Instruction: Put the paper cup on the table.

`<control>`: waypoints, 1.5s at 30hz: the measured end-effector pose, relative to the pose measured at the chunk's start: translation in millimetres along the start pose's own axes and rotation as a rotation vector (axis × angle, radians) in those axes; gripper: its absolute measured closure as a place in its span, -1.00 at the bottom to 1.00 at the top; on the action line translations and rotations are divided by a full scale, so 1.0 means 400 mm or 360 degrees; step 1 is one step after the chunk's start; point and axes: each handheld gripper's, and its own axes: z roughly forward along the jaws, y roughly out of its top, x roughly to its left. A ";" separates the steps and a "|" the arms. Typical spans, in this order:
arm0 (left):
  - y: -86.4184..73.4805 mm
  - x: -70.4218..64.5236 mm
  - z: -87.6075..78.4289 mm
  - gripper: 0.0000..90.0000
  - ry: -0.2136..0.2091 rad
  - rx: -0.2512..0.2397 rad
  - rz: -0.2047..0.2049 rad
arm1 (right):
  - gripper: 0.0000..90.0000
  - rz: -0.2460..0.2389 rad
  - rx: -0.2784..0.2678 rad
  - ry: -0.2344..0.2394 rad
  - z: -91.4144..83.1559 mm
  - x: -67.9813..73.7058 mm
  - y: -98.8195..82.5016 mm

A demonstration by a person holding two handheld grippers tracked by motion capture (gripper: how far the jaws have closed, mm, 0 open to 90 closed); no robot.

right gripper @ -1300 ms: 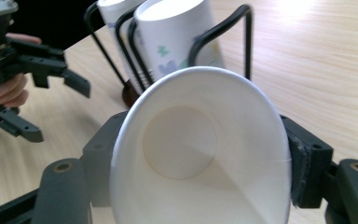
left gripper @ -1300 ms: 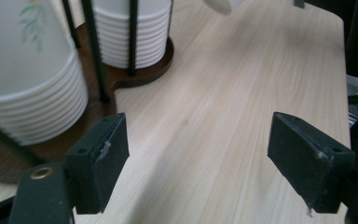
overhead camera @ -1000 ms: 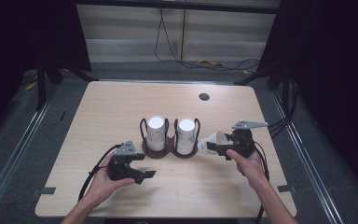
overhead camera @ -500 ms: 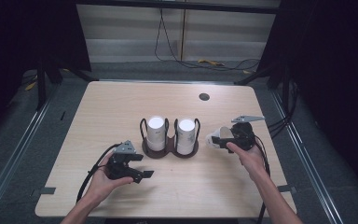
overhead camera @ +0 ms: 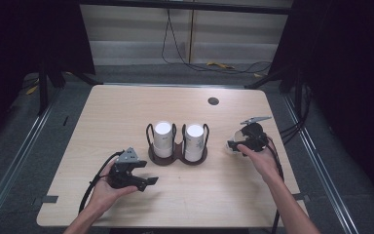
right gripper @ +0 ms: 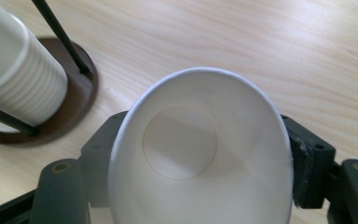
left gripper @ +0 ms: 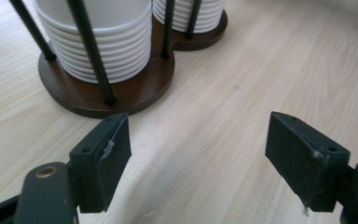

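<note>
Matt white paper cup (right gripper: 200, 158), pale wood-grain table (overhead camera: 126, 112), dark wooden holder base (left gripper: 121, 91)

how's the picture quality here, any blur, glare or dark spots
High view: table evenly lit, surroundings black, slightly soft. Left gripper view: sharp; left tongs empty. Right gripper view: paper cup in the right tongs looms close, bright, soft-edged; no glare.

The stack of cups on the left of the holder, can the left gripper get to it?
Probably yes. The left gripper is open and holds nothing, and bare table lies between it and the cup stack. The holder's black rods may hinder a side grip.

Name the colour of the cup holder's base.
Dark brown base; clearest in the left gripper view.
</note>
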 end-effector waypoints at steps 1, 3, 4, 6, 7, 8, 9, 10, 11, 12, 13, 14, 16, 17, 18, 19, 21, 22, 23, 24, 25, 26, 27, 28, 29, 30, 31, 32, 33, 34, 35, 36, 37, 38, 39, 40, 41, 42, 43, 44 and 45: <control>-0.002 0.002 0.001 -0.53 0.0001 0.0014 -0.0018 | -0.39 0.0003 0.0022 -0.0021 0.006 0.001 0.001; -0.004 0.002 0.003 -0.56 0.0013 0.0021 -0.0022 | -0.42 -0.0007 0.0042 -0.0038 0.014 0.000 0.000; -0.004 0.003 0.002 -0.56 0.0018 0.0031 -0.0014 | -0.43 0.0007 0.0040 -0.0041 0.016 0.000 0.000; -0.005 0.003 0.003 -0.56 0.0025 0.0026 -0.0014 | -0.43 0.0010 0.0036 -0.0041 0.018 -0.001 0.002; -0.005 0.003 0.003 -0.56 0.0038 0.0022 -0.0007 | -0.45 0.0012 0.0026 -0.0042 0.020 -0.001 0.002; -0.005 0.004 0.003 -0.56 0.0039 0.0022 -0.0002 | -0.48 0.0009 0.0013 -0.0060 0.025 0.001 0.002; -0.005 0.006 0.003 -0.56 0.0035 0.0016 -0.0015 | -0.49 0.0011 0.0001 -0.0061 0.029 0.000 0.003; -0.005 0.006 0.003 -0.56 0.0034 0.0015 -0.0013 | -0.50 0.0009 -0.0007 -0.0065 0.032 0.000 0.004; -0.005 0.006 0.003 -0.56 0.0033 0.0016 -0.0013 | -0.51 0.0011 -0.0014 -0.0069 0.036 -0.001 0.004; -0.005 0.006 0.003 -0.56 0.0033 0.0016 -0.0013 | -0.51 0.0011 -0.0014 -0.0069 0.036 -0.001 0.004; -0.005 0.006 0.003 -0.56 0.0031 0.0013 -0.0020 | -0.52 0.0023 -0.0025 -0.0062 0.039 -0.001 0.004; -0.004 0.005 0.000 -0.56 0.0037 0.0012 -0.0012 | -0.52 0.0029 -0.0024 -0.0060 0.047 -0.001 0.003; -0.004 0.005 -0.001 -0.56 0.0034 0.0013 -0.0012 | -0.55 0.0045 -0.0020 -0.0057 0.054 -0.002 0.000; -0.004 0.004 -0.001 -0.56 0.0022 0.0011 -0.0022 | -0.55 0.0045 -0.0020 -0.0057 0.054 -0.002 0.000; -0.004 0.004 -0.001 -0.56 0.0018 0.0004 -0.0026 | -0.56 0.0064 -0.0016 -0.0048 0.057 -0.002 -0.002; -0.003 0.004 -0.002 -0.56 0.0021 0.0004 -0.0017 | -0.56 0.0083 -0.0013 -0.0034 0.058 -0.002 -0.004; -0.003 0.005 -0.003 -0.56 0.0022 0.0003 -0.0020 | -0.59 0.0094 -0.0026 -0.0040 0.059 0.002 -0.007; -0.003 0.006 -0.004 -0.56 0.0022 0.0001 -0.0018 | -0.59 0.0094 -0.0026 -0.0040 0.059 0.002 -0.007; -0.004 0.007 -0.008 -0.57 0.0019 -0.0005 -0.0030 | -0.60 0.0101 -0.0040 -0.0034 0.058 0.003 -0.009; -0.004 0.007 -0.008 -0.57 0.0019 -0.0005 -0.0030 | -0.60 0.0101 -0.0040 -0.0034 0.058 0.003 -0.009; -0.004 0.009 -0.009 -0.57 0.0010 -0.0010 -0.0041 | -0.61 0.0102 -0.0045 -0.0043 0.058 0.004 -0.010; -0.004 0.011 -0.009 -0.60 0.0001 -0.0016 -0.0057 | -0.62 0.0106 -0.0051 -0.0031 0.056 0.007 -0.012; -0.004 0.014 -0.010 -0.60 -0.0002 -0.0020 -0.0073 | -0.62 0.0106 -0.0051 -0.0031 0.056 0.007 -0.012; -0.004 0.016 -0.012 -0.61 0.0001 -0.0024 -0.0074 | -0.62 0.0105 -0.0056 -0.0040 0.056 0.008 -0.015; -0.004 0.018 -0.014 -0.62 0.0005 -0.0030 -0.0075 | -0.61 0.0109 -0.0063 -0.0042 0.057 0.008 -0.024; -0.004 0.018 -0.014 -0.62 0.0005 -0.0030 -0.0075 | -0.61 0.0109 -0.0063 -0.0042 0.057 0.008 -0.024; -0.004 0.020 -0.015 -0.62 0.0009 -0.0033 -0.0078 | -0.61 0.0119 -0.0060 -0.0025 0.059 0.004 -0.036; -0.004 0.021 -0.016 -0.62 0.0008 -0.0034 -0.0080 | -0.61 0.0119 -0.0060 -0.0025 0.059 0.004 -0.036; -0.004 0.023 -0.018 -0.62 0.0010 -0.0033 -0.0076 | -0.61 0.0127 -0.0065 -0.0029 0.058 0.004 -0.042; -0.004 0.024 -0.019 -0.62 0.0013 -0.0037 -0.0081 | -0.61 0.0142 -0.0076 -0.0027 0.056 0.003 -0.048; -0.004 0.025 -0.021 -0.63 0.0014 -0.0043 -0.0088 | -0.61 0.0142 -0.0091 -0.0016 0.053 0.002 -0.053; -0.004 0.026 -0.021 -0.63 0.0016 -0.0043 -0.0088 | -0.61 0.0146 -0.0096 -0.0020 0.048 0.004 -0.057; -0.004 0.026 -0.021 -0.64 0.0016 -0.0048 -0.0096 | -0.61 0.0144 -0.0099 -0.0019 0.045 0.005 -0.060; -0.003 0.026 -0.021 -0.64 0.0010 -0.0050 -0.0100 | -0.61 0.0148 -0.0103 -0.0019 0.041 0.006 -0.064; -0.003 0.025 -0.021 -0.64 -0.0002 -0.0048 -0.0095 | -0.61 0.0159 -0.0094 -0.0015 0.038 0.005 -0.068; -0.003 0.023 -0.020 -0.64 -0.0016 -0.0051 -0.0087 | -0.61 0.0178 -0.0094 -0.0003 0.035 0.003 -0.073; -0.003 0.022 -0.020 -0.64 -0.0021 -0.0051 -0.0080 | -0.61 0.0174 -0.0083 0.0000 0.027 0.004 -0.081; -0.003 0.020 -0.018 -0.64 -0.0022 -0.0051 -0.0076 | -0.61 0.0174 -0.0083 0.0000 0.027 0.004 -0.081; -0.003 0.020 -0.017 -0.65 -0.0024 -0.0045 -0.0082 | -0.61 0.0175 -0.0104 -0.0001 0.022 0.005 -0.085; -0.004 0.021 -0.017 -0.64 -0.0025 -0.0037 -0.0083 | -0.61 0.0178 -0.0126 0.0004 0.015 0.007 -0.091; -0.004 0.021 -0.016 -0.65 -0.0026 -0.0037 -0.0085 | -0.61 0.0170 -0.0126 0.0005 0.011 0.010 -0.094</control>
